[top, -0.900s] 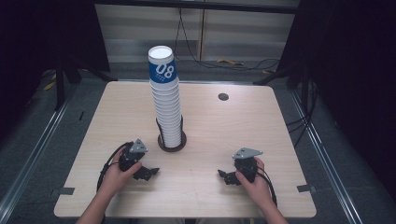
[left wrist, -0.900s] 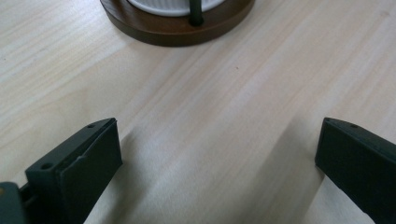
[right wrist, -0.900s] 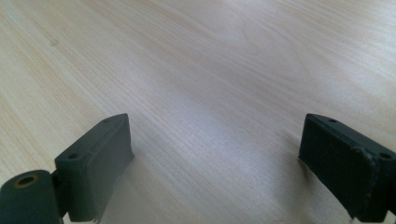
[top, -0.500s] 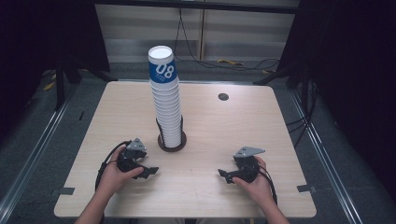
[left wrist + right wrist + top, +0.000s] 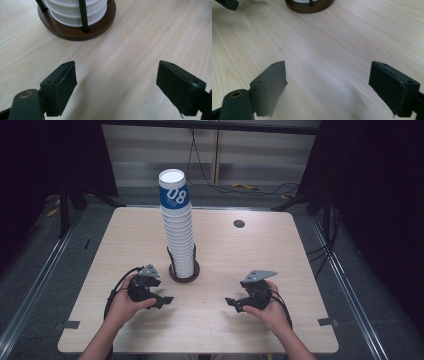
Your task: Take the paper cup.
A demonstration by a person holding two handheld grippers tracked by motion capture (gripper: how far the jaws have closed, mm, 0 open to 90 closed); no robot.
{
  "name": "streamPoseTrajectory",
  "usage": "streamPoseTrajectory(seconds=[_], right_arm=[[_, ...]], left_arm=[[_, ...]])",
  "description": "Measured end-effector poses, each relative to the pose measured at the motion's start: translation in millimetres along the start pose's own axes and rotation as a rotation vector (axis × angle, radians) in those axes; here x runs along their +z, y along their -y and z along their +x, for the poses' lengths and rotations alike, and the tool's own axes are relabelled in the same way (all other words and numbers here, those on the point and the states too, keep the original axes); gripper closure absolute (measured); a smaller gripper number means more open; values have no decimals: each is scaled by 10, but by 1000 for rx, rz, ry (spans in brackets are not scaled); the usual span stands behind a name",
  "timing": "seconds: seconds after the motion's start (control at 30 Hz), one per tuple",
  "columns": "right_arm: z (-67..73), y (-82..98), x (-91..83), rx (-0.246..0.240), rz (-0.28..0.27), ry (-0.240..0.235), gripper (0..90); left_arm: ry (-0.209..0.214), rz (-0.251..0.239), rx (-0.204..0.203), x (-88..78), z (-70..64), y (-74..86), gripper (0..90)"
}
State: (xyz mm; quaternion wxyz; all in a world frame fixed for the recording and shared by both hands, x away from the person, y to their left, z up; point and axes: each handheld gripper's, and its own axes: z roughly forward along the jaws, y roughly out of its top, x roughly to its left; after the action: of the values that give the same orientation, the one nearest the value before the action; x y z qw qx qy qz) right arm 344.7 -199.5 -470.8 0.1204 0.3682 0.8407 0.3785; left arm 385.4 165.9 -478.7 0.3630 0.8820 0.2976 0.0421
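A tall stack of white paper cups [image 5: 180, 240] stands mid-table in a round brown holder [image 5: 183, 274] with black upright rods; the top cup carries a blue "08" label. My left gripper [image 5: 164, 300] rests low on the table, front left of the holder, jaws open and empty. In the left gripper view the gripper [image 5: 116, 85] points at bare wood, with the holder [image 5: 75, 28] and the lowest cups [image 5: 75, 10] just ahead. My right gripper [image 5: 231, 303], front right of the holder, is also open and empty. From the right gripper [image 5: 328, 87] the holder [image 5: 308, 7] lies farther off.
The light wooden table [image 5: 280, 255] has a small dark grommet [image 5: 239, 223] at its far right. A jaw of the left gripper [image 5: 227, 4] shows at the top left of the right gripper view. Dark floor and cables surround the table.
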Motion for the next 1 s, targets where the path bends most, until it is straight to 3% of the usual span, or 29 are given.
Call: streamPoseTrajectory(seconds=[0.1,0.23,0.37,0.47,0.7,0.87,1.0], right_arm=[[11,-90,7,-5,-3,-18,138],[15,-221,-10,1,-6,-50,138],[25,-377,-42,-21,-15,-60,138],[27,-453,-59,-14,-19,-66,138],[-4,-708,-118,-32,-14,-74,138],[-30,-826,-155,-34,-22,-70,138],[-33,-862,-127,-26,-28,-74,138]], left_arm=[[6,-25,-6,-43,13,-29,164],[5,-18,5,-136,40,-78,164],[16,-69,-27,-211,73,-117,164],[4,-74,-30,-272,97,-168,164],[-8,-77,19,-421,115,-393,164],[-2,-100,11,-493,126,-498,164],[-20,-95,32,-605,132,-641,164]])
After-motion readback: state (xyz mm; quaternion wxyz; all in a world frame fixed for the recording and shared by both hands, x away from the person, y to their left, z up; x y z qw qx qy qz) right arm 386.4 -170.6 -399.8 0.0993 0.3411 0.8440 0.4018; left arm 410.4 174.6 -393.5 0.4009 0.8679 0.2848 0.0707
